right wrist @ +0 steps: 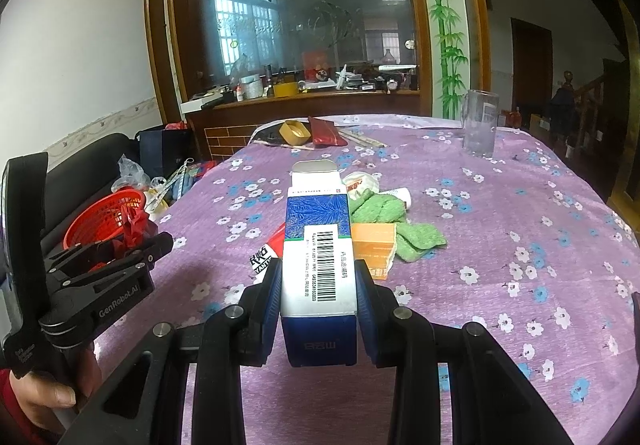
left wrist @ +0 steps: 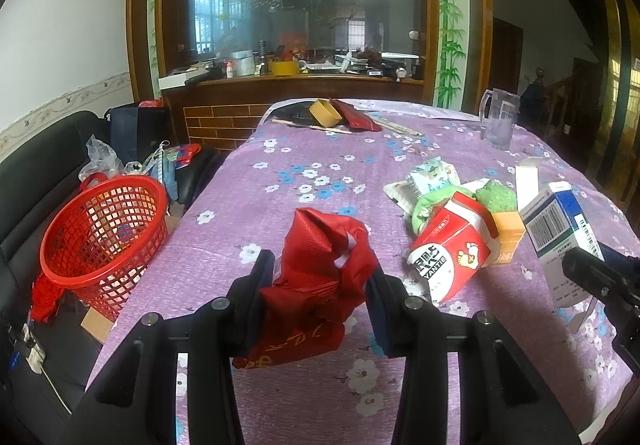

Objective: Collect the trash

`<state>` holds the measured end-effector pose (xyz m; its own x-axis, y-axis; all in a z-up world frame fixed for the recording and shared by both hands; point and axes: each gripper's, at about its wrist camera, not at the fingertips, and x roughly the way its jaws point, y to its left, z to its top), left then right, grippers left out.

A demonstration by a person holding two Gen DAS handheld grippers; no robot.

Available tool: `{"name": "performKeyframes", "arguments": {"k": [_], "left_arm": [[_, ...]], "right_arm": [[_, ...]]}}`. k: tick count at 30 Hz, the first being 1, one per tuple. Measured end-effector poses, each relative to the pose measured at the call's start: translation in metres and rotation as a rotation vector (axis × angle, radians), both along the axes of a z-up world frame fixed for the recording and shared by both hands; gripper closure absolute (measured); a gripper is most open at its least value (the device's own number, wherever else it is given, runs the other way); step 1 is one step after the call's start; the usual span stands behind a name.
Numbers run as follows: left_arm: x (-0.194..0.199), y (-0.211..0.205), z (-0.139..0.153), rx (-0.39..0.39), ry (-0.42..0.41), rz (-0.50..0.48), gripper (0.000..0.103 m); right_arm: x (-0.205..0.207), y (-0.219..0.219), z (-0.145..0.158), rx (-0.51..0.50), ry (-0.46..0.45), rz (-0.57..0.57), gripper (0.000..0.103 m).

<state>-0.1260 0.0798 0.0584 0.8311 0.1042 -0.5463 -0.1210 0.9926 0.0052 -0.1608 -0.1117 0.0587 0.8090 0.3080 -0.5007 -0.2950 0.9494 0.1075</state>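
My left gripper [left wrist: 320,277] is shut on a crumpled red plastic bag [left wrist: 316,269], held above the purple flowered tablecloth [left wrist: 280,185]. My right gripper [right wrist: 318,285] is shut on a blue and white carton [right wrist: 318,245] with a barcode and an open top flap; the same carton [left wrist: 556,225] shows at the right of the left wrist view. On the cloth lies a heap of trash: a red and white box [left wrist: 452,253], an orange box [right wrist: 374,245], green cloth [right wrist: 400,221] and a white wrapper [left wrist: 430,175]. A red mesh basket [left wrist: 104,229] stands left of the table.
A clear plastic jug [right wrist: 480,123] stands at the far right of the table. A yellow tape roll [right wrist: 295,132], a dark red pouch [right wrist: 326,133] and sticks lie at the far edge. A black sofa [left wrist: 44,173] with bags sits to the left. A hand [right wrist: 52,393] holds the left gripper.
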Motion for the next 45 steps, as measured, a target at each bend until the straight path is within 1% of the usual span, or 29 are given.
{"name": "performKeyframes", "arguments": {"k": [5,10,14,17,22,29,35,38,40,42,43,44,45], "left_arm": [[-0.001,0.011,0.007,-0.013,-0.002,0.017,0.061],[-0.005,0.033,0.017,-0.023,-0.009,0.049,0.061],[-0.009,0.061,0.027,-0.036,-0.012,0.087,0.061],[-0.015,0.091,0.036,-0.053,-0.019,0.143,0.061],[-0.019,0.139,0.043,-0.072,-0.015,0.207,0.061],[-0.018,0.202,0.037,-0.08,0.008,0.311,0.061],[-0.004,0.252,0.026,-0.119,0.055,0.354,0.061],[0.002,0.267,0.021,-0.127,0.064,0.363,0.061],[0.005,0.274,0.019,-0.128,0.064,0.362,0.061],[0.008,0.279,0.018,-0.127,0.065,0.354,0.06],[0.01,0.28,0.017,-0.129,0.065,0.349,0.055],[0.013,0.282,0.016,-0.132,0.07,0.347,0.049],[0.014,0.283,0.016,-0.136,0.072,0.35,0.035]], "right_arm": [[0.002,0.009,0.003,-0.003,0.009,0.041,0.066],[0.009,0.024,0.014,0.031,0.047,0.132,0.066],[0.021,0.044,0.022,0.042,0.078,0.194,0.066],[0.027,0.062,0.026,0.036,0.094,0.231,0.066],[0.04,0.104,0.031,0.044,0.148,0.33,0.065],[0.071,0.175,0.036,0.067,0.219,0.448,0.065],[0.095,0.242,0.04,0.058,0.252,0.518,0.065],[0.105,0.273,0.041,0.057,0.265,0.54,0.065],[0.116,0.296,0.041,0.076,0.285,0.559,0.064],[0.126,0.315,0.04,0.085,0.301,0.566,0.063],[0.131,0.325,0.04,0.093,0.308,0.576,0.063],[0.134,0.333,0.039,0.092,0.312,0.587,0.061],[0.138,0.342,0.039,0.077,0.307,0.585,0.053]]}}
